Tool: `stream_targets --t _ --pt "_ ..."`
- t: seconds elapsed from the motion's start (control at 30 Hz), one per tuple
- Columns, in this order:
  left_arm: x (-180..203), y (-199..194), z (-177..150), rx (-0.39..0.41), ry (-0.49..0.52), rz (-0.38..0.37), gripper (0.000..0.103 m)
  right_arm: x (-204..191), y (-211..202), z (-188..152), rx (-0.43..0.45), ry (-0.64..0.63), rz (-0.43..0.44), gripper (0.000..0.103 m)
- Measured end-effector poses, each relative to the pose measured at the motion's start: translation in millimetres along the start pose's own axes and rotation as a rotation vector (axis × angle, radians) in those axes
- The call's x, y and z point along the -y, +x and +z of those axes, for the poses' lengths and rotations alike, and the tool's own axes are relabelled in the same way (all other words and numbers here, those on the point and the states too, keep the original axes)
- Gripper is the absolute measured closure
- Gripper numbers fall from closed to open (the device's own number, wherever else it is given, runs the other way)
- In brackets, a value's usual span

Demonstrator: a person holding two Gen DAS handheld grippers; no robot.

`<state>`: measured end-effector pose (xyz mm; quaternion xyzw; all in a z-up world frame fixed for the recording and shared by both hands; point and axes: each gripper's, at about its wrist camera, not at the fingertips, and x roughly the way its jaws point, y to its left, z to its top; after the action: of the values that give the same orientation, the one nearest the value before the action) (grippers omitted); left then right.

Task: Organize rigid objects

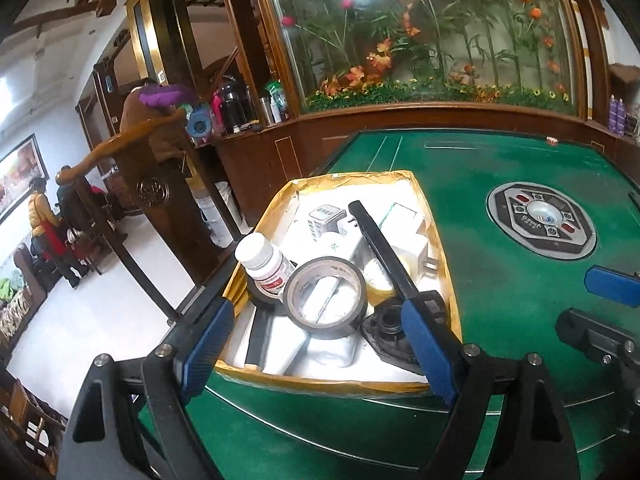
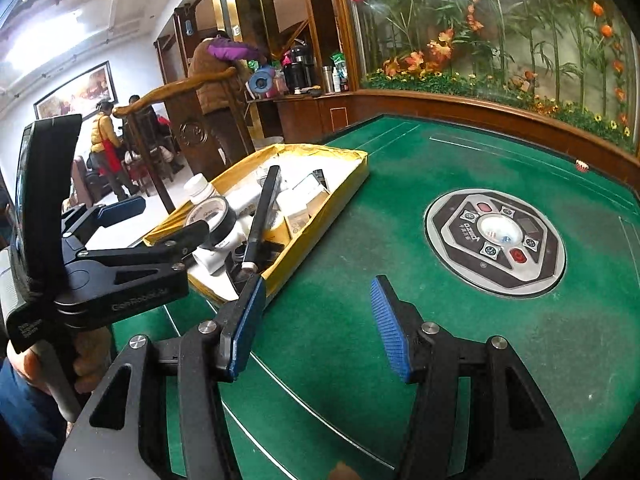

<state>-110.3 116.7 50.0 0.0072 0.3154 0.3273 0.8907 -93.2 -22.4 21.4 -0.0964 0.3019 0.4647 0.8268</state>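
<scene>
A yellow cardboard box with a white lining sits on the green felt table near its left edge. In it lie a white pill bottle, a dark tape roll, a long black bar, a black plastic part and small white boxes. My left gripper is open wide, its blue pads straddling the box's near end, pressing on nothing. My right gripper is open over bare felt to the right of the box, with nothing between its pads.
A round grey control panel is set into the table's middle. A wooden rail and a glass case of artificial flowers run behind the table. A carved wooden chair stands left of the box. People stand far off on the left.
</scene>
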Motion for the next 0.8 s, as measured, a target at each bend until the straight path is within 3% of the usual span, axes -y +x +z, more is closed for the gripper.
stream_targets --t 0.8 --pt "-0.2 1.0 -5.4 -0.004 0.014 -0.008 0.017 -4.7 1.5 -2.0 -0.016 -0.012 -0.002 0.048"
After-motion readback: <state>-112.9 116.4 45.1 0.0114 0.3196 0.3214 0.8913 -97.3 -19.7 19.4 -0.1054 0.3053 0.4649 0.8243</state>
